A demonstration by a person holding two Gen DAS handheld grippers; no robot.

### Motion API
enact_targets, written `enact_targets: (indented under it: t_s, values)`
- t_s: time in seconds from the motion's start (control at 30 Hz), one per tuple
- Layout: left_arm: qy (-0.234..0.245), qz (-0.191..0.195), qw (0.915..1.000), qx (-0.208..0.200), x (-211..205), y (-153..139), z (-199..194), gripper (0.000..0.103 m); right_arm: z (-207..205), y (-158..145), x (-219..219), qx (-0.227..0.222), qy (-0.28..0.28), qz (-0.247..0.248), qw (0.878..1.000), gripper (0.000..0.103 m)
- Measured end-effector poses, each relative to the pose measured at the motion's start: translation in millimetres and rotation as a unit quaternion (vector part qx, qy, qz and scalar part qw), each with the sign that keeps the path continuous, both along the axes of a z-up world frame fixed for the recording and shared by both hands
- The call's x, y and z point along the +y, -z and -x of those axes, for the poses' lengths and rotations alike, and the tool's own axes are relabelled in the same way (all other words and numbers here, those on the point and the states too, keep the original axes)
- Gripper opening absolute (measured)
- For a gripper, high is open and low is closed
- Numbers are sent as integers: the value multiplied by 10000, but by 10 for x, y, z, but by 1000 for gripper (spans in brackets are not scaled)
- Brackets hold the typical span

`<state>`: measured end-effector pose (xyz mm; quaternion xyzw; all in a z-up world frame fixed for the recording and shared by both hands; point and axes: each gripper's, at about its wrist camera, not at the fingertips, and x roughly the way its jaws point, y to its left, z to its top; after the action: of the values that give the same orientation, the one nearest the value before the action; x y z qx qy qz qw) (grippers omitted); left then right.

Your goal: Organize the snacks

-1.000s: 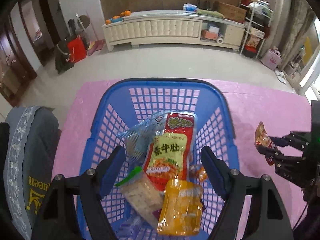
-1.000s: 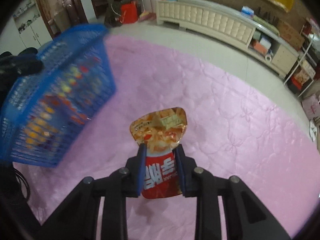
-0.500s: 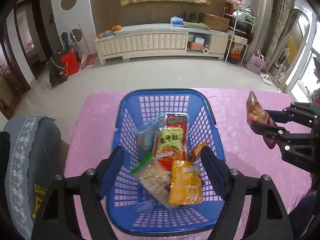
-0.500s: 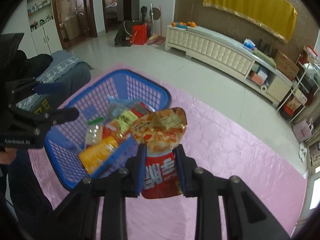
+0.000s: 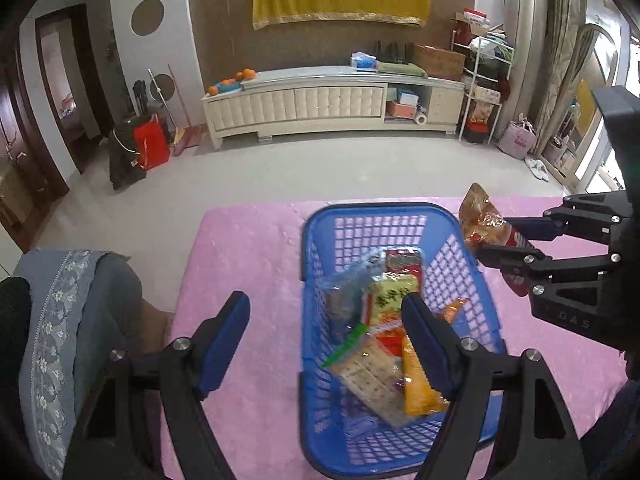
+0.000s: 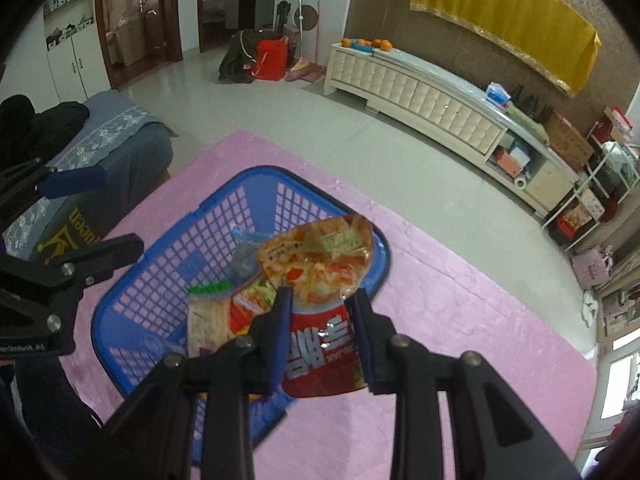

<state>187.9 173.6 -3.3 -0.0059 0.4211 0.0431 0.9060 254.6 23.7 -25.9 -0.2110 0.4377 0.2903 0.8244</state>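
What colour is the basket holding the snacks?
Blue, with a lattice of openings; the basket shows best in the left wrist view.

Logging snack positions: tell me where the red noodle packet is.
Right gripper holds the red noodle packet above the blue basket's right rim.

A desk covered in a quilted pink cloth (image 5: 248,264) carries the things. A blue plastic lattice basket (image 5: 320,432) stands directly on it.
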Motion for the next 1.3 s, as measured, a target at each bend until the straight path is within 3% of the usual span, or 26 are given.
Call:
enact_targets:
  t_s: [0.2,0.37,0.43,0.5,0.67,1.0,1.13,1.23,1.3]
  values:
    - [-101,112,9999,44,167,86,-76,77,-191,173,162,224,-13,-78,9997,35]
    - [-151,27,9998,134,193,188,-108,77,-250,298,218,90,126,80,9998,55]
    - [-171,-2,9998,98,170,204,-94,77,-248,311,181,14,211,69,9998,68]
    - [-137,-1,9999,94,137,210,-74,77,-228,291,139,-36,277,-8,9996,70]
    - [4,-49,10000,-46,27,144,22,82,-108,201,-52,-3,383,-195,9991,72]
    - [254,231,9987,-387,-324,-5,462,85,372,-40,-607,-151,743,-637,9951,75]
    - [209,187,9978,-605,-550,-80,762,92,680,-124,-865,-344,864,-730,9930,75]
    - [198,234,9957,-875,-716,-152,994,103,956,-208,-1056,-518,951,-888,9901,78]
    - [177,247,9939,-1064,-839,-204,1158,103,1164,-272,-1180,-665,1001,-1016,9875,80]
